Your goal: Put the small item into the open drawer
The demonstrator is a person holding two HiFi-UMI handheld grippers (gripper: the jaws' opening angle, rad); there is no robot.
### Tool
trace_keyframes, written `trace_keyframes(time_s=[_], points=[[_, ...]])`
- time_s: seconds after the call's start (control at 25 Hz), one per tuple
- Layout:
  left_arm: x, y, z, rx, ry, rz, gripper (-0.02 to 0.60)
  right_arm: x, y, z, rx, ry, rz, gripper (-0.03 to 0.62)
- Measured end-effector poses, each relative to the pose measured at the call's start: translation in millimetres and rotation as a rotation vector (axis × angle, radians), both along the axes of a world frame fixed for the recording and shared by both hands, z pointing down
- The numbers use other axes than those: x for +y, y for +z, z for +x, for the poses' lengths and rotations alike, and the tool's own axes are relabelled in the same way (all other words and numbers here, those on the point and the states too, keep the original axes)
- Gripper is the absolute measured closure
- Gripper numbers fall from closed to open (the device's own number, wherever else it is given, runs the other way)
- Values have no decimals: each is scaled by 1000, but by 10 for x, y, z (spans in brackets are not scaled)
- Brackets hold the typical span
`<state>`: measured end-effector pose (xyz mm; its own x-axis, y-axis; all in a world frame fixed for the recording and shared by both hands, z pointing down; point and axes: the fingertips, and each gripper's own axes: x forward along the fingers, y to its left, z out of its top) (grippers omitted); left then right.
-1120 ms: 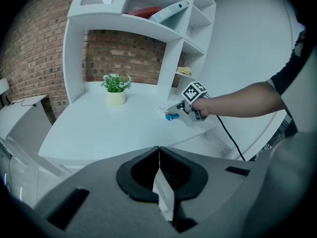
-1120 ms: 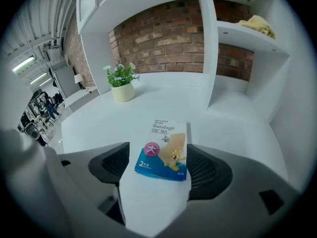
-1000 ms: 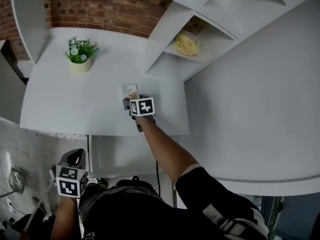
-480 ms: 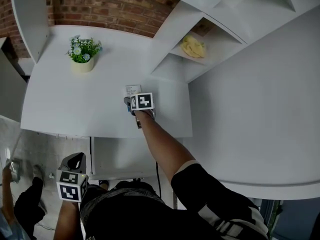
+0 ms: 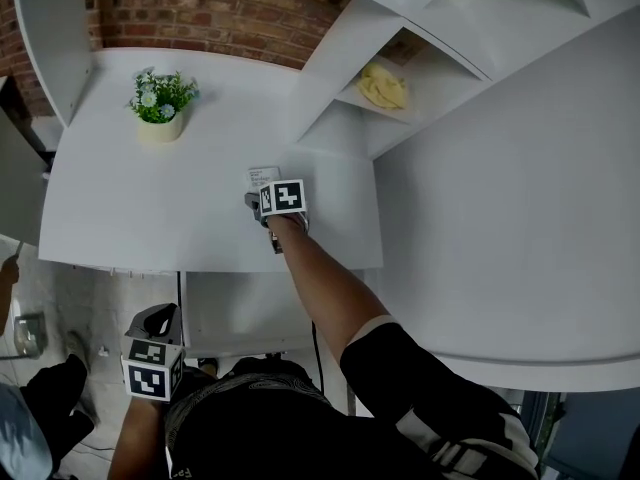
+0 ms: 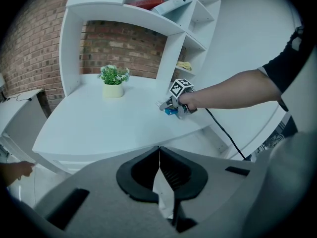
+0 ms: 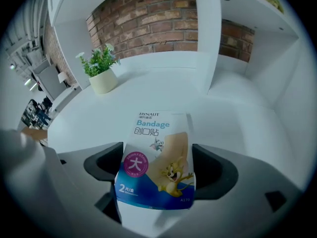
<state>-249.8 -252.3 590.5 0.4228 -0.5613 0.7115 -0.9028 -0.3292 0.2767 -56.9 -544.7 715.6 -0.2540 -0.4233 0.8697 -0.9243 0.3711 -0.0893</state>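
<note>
Right gripper (image 5: 258, 200) nudged forward, arm outstretched, jaws opening around bandage packet (image 7: 156, 157)

White desk (image 5: 150, 218), curved front edge. Potted plant (image 5: 160, 103) stands upper left. Bandage packet (image 5: 262, 176) lies flat near centre, well apart from plant. Corner shelf (image 5: 345, 123), upper right, bears a yellow thing (image 5: 383, 88), possibly cloth.
</note>
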Motion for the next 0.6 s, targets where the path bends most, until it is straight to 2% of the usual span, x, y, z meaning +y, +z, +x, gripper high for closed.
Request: trace_keyframes(time_s=[0.2,0.6], points=[[-64,-30,118,0,42,7,563,94,-173,105,-58,19,3,174],[-278,-220,564,10,126,63,563,358,-747,390,-127,11,87,174]])
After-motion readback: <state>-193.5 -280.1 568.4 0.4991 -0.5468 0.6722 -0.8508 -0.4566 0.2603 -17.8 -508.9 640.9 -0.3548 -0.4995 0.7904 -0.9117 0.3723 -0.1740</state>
